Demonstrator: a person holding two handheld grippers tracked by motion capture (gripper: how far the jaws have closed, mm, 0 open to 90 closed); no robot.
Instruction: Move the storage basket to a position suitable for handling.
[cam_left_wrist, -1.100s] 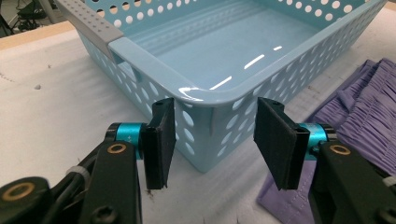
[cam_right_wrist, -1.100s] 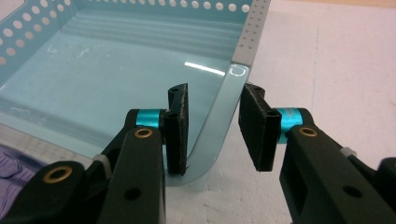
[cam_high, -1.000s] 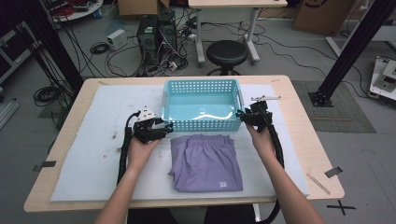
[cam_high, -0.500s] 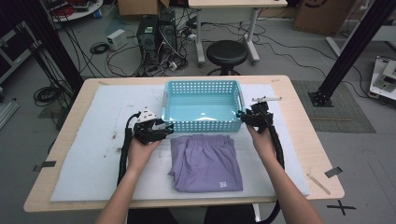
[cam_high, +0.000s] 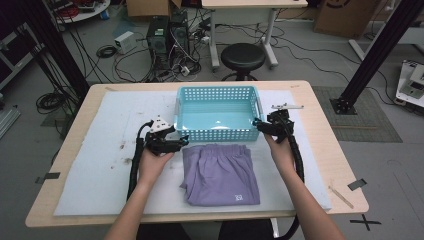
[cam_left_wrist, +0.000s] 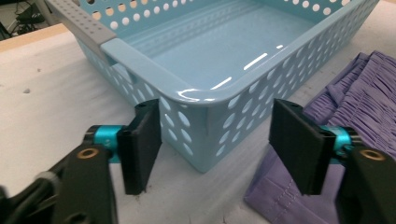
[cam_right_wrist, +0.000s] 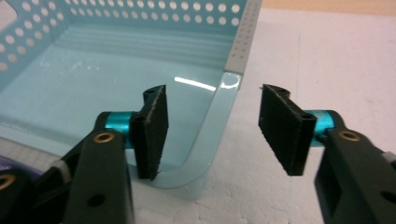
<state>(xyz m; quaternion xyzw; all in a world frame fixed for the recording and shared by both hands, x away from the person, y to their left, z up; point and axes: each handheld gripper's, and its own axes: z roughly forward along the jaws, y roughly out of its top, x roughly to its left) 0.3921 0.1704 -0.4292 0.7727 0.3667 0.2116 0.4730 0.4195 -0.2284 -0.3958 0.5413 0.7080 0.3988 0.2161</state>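
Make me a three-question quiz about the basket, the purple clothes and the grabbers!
1. Where do the clothes lie?
A. inside the basket
B. on the table, in front of the basket
C. on the stool

2. What colour is the basket?
A. light blue
B. red
C. yellow

3. How are the left gripper and right gripper?
A. both shut
B. both open
C. one shut

Answers: 1 B, the clothes sit on the white mat on the near side of the basket. 2 A, its holed walls are light blue. 3 B, the fingers stand apart around a basket corner.
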